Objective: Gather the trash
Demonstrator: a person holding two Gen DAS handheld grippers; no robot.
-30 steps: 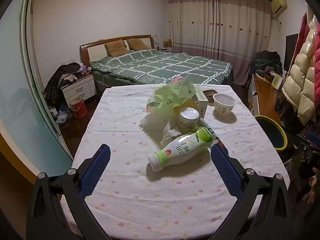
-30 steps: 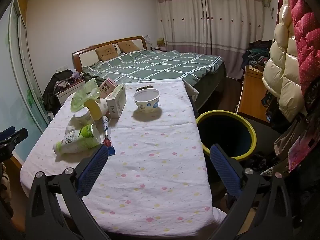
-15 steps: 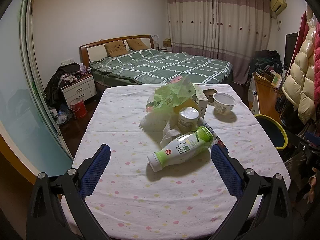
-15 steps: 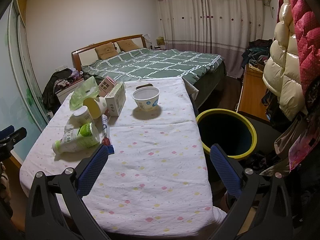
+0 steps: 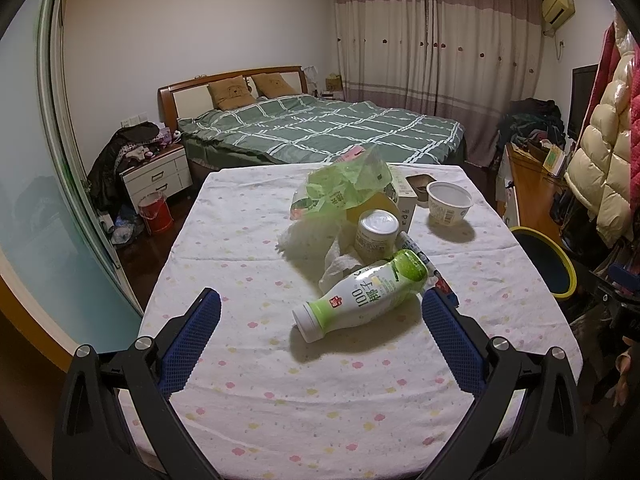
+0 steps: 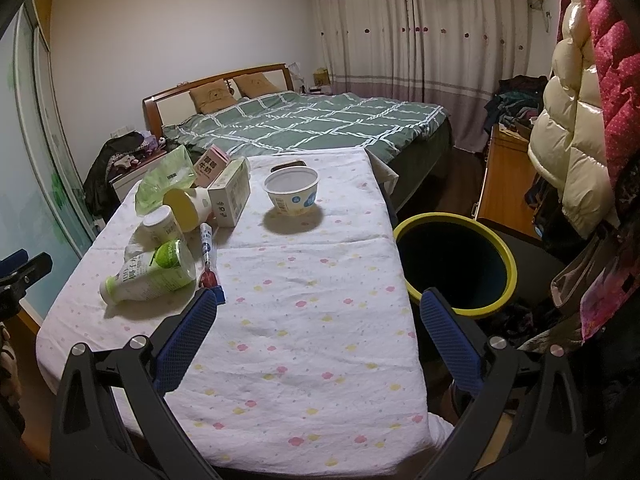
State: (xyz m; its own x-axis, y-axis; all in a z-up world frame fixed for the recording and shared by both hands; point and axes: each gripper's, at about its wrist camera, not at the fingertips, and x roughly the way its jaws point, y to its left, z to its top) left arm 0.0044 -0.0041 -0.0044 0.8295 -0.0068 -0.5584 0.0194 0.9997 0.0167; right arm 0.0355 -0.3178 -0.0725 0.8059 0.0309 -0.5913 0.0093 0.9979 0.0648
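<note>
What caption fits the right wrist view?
Open right gripper above a floral-clothed table, beside a yellow-rimmed dark bin; a white paper bowl stands apart from clustered trash.

left wrist: near table (image 5: 248, 360) end, facing bed | right wrist: right corner | shared: tabletop litter

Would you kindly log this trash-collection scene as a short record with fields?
surface: table with flower-print white cloth
nearest trash: white plastic bottle with green label, lying on its side
other trash: white round paper tub, upright; crumpled green plastic bag; small cardboard box
bin: dark bin with yellow rim, beside the table's right edge
left gripper: open, empty, bottle ahead between its fingers
right gripper: open, empty
</note>
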